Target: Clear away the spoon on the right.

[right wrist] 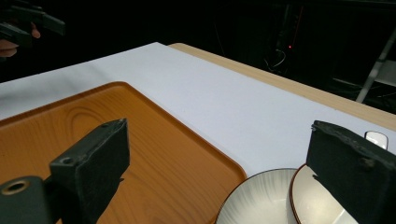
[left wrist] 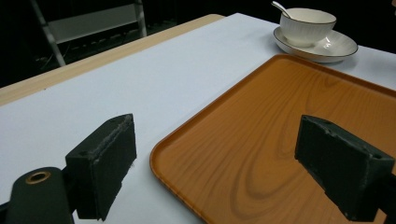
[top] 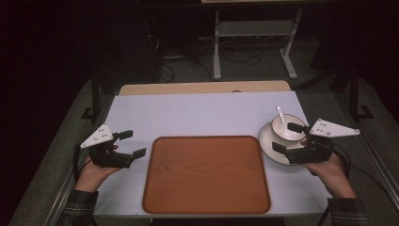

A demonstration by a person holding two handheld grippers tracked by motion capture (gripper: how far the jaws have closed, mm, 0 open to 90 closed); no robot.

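Right gripper [top: 288,137], jaws wide, being held over saucer [top: 267,141]: bowl [top: 292,132] and spoon [top: 281,116] risk being knocked.

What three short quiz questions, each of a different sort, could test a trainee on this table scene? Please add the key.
1. True or false: the bowl stands on the saucer.
2. Where is the spoon? A) on the tray B) in the bowl C) in the left tongs
3. Fill in: the wooden tray holds ____ objects.

Key: 1 true. 2 B. 3 no. Both the left tongs and the right tongs stand open and hold nothing; the right ones hover over the saucer.
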